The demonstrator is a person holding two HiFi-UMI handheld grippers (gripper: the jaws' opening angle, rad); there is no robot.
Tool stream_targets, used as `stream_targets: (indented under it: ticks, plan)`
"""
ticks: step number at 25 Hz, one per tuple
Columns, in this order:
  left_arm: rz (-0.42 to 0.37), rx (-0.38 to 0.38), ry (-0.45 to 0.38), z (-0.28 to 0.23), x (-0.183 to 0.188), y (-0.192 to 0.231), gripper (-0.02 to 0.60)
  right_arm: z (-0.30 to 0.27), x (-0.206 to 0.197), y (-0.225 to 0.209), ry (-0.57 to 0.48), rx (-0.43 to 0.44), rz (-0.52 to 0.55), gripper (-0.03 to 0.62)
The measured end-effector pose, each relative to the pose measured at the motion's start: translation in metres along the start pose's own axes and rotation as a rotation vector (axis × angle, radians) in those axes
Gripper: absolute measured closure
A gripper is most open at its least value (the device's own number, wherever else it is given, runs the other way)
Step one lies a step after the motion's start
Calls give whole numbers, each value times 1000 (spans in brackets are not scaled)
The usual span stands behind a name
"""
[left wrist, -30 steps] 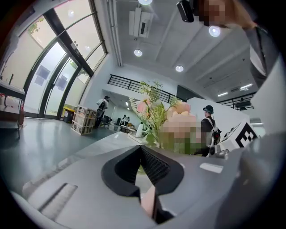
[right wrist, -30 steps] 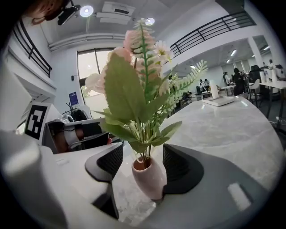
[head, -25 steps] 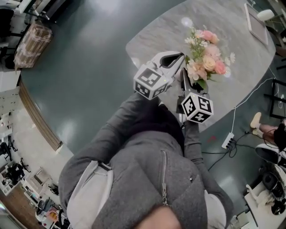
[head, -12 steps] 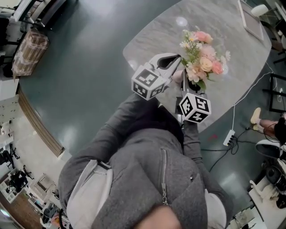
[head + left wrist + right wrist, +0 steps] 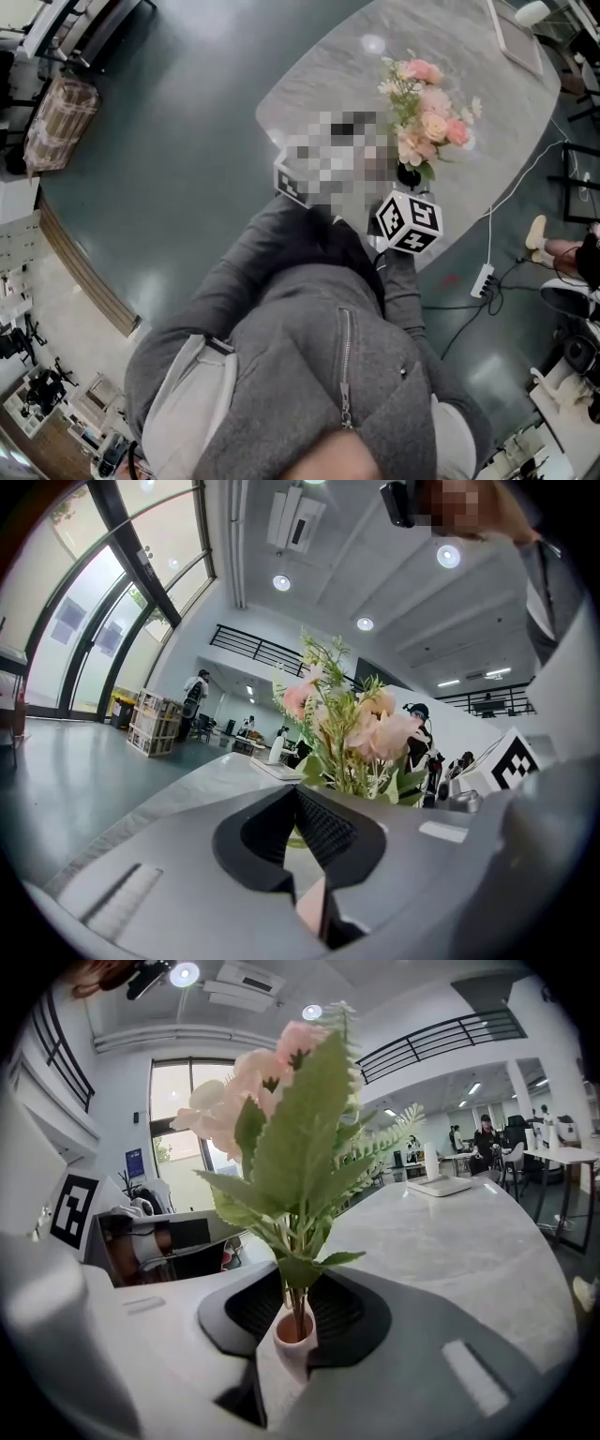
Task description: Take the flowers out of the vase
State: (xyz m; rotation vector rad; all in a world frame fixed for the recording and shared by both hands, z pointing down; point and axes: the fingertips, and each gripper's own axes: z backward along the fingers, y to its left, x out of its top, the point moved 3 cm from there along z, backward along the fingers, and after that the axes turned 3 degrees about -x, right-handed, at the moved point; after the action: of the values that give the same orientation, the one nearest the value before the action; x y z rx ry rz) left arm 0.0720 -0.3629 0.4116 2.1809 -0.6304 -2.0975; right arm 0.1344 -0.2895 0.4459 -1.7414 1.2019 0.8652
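A bouquet of pink and cream flowers stands at the near edge of the grey marble table. In the right gripper view the green stems rise out of a slim pink vase. My right gripper is closing, and its jaws hug the vase just below the rim. Its marker cube sits right under the bouquet. My left gripper points level at the flowers from beside them, jaws together. A pinkish sliver shows in its slit; I cannot tell what it is.
A flat white tablet-like slab lies at the table's far right. On the dark floor to the right are a power strip with its cable and a seated person's foot. A wicker basket stands far left.
In the head view the bouquet and both marker cubes have drifted slightly up the picture together. The right gripper's dark finger, seen beside the stems a second ago, no longer shows.
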Motion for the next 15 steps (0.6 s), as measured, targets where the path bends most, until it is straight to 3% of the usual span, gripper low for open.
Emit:
stream_targets:
  ticks: [15]
  plan:
    - [-65,-79,-70,-10,32,-6,572,9,33,14,-130,-12,53,528]
